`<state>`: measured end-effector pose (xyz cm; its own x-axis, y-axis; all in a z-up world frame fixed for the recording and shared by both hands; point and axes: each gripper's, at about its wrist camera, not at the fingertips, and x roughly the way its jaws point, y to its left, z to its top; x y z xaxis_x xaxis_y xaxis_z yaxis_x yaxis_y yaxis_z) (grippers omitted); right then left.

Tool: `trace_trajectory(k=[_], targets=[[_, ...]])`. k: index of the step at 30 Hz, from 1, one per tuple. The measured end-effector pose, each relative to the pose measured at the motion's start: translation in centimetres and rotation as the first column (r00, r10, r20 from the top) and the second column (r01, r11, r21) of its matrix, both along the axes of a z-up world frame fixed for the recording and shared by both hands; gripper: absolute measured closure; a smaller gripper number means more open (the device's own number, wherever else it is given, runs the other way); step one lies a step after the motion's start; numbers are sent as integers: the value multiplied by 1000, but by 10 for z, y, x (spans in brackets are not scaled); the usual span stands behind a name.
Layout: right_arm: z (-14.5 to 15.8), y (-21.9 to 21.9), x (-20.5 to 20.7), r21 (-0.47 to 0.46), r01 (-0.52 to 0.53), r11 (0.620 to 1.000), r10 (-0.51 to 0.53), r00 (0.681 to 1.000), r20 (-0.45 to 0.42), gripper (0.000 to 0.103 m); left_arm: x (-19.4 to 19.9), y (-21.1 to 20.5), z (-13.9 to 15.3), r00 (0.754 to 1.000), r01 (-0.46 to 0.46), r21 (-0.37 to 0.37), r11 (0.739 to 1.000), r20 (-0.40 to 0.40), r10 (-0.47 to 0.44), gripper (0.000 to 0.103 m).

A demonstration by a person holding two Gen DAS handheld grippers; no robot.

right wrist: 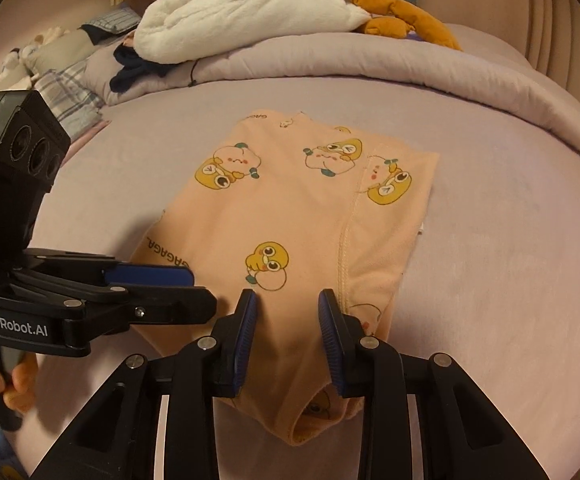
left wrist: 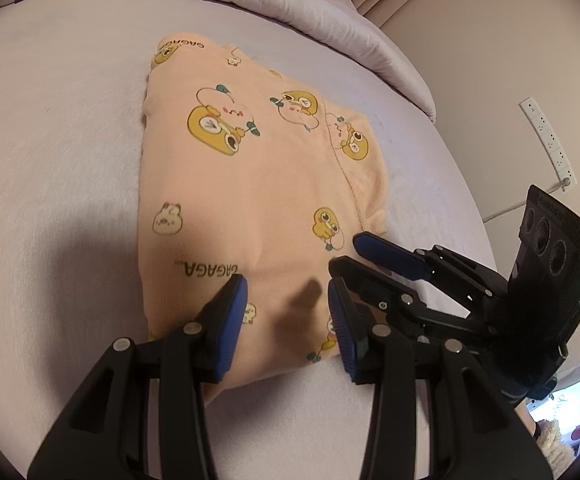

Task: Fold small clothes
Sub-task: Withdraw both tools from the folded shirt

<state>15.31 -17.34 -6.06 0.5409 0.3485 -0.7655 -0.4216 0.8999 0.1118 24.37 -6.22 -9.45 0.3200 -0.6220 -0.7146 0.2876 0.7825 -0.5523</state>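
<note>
Bedroom: bed (right wrist: 490, 208), quilt (right wrist: 330, 64), plush toy (right wrist: 250, 12).

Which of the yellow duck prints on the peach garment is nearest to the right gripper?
The lone duck hugging a white ball, just beyond the right gripper. The other ducks sit farther up the peach garment, paired with white bunny figures.

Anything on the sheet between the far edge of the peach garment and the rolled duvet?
Nothing: bare lilac sheet runs from the peach garment to the duvet, as the right wrist view shows.
</note>
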Motion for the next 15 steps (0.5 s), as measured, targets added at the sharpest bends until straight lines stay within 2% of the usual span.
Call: trace_trajectory(k=[15], targets=[[-3, -10, -22, 59, 21, 998, -20, 1000, -21, 71, -33, 22, -2, 1000, -3, 29, 1000, -1, 3, 62]])
